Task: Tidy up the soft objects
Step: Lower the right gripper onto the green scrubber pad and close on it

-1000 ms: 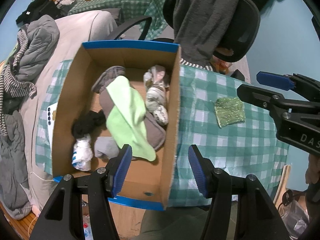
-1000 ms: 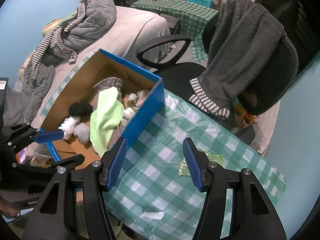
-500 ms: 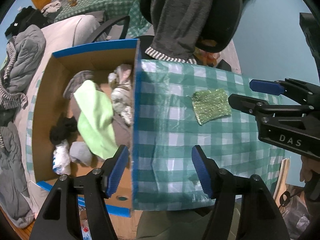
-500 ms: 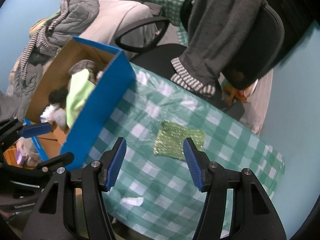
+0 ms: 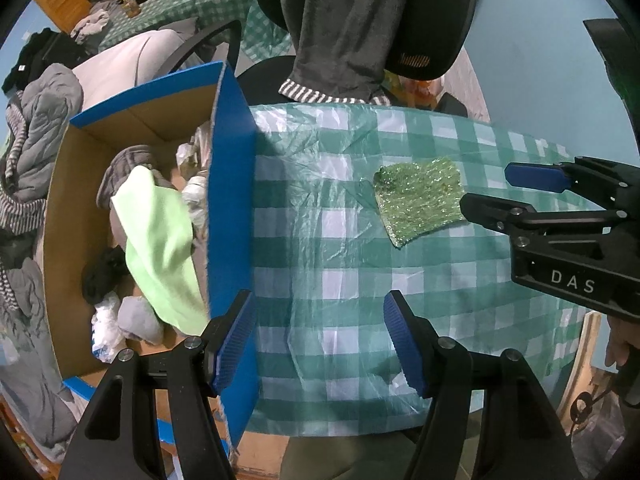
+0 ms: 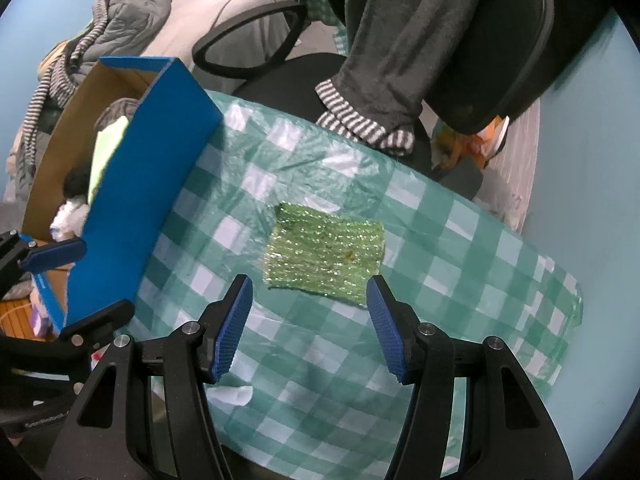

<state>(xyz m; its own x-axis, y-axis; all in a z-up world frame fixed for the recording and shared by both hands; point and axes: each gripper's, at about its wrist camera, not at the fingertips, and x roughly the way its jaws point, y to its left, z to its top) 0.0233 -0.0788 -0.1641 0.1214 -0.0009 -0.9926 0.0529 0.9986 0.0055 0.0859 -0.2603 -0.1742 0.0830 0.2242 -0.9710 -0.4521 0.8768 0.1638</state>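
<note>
1 checked tablecloth (image 5: 332,248), wrinkled; draped office chair (image 6: 500,40) behind.

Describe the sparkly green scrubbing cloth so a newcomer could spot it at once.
Start at the table under the green-and-white checked cloth, with the blue cardboard box of soft things at one end. On the open cloth beside that box lies the sparkly green scrubbing cloth, flat and alone. Its glittery knit sets it apart from the plain lime cloth inside the box.
</note>
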